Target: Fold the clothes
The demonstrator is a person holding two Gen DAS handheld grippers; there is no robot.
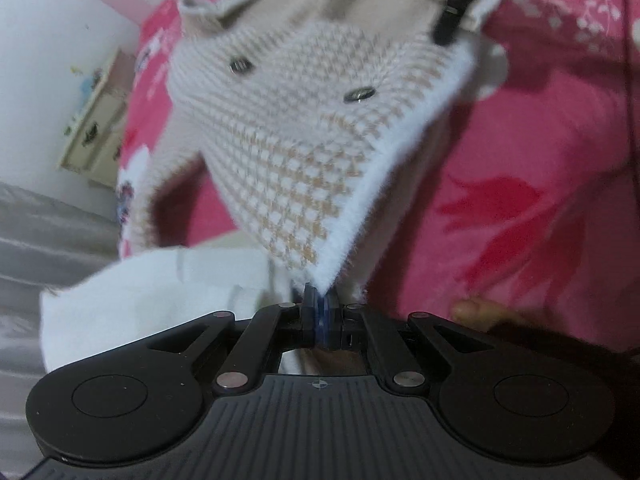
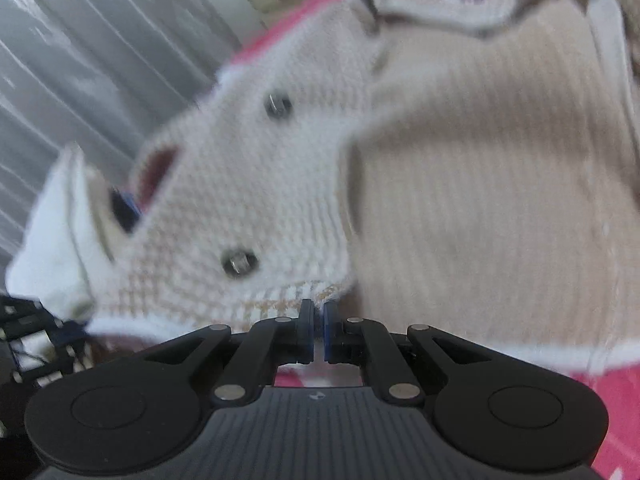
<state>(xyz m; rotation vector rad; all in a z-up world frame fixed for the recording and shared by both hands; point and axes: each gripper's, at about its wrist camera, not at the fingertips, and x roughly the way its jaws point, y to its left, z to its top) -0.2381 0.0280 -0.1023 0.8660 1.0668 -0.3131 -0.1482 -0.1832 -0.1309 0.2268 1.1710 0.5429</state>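
Left gripper [image 1: 320, 300] and right gripper [image 2: 319, 312] each clamped on knit cardigan [image 1: 304, 128] hem corners, length away toward collar.

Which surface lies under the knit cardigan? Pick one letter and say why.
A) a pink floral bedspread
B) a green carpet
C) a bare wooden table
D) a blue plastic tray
A: the pink floral bedspread spreads out beneath and beside the cream checked cardigan, whose corner the left tool pinches.
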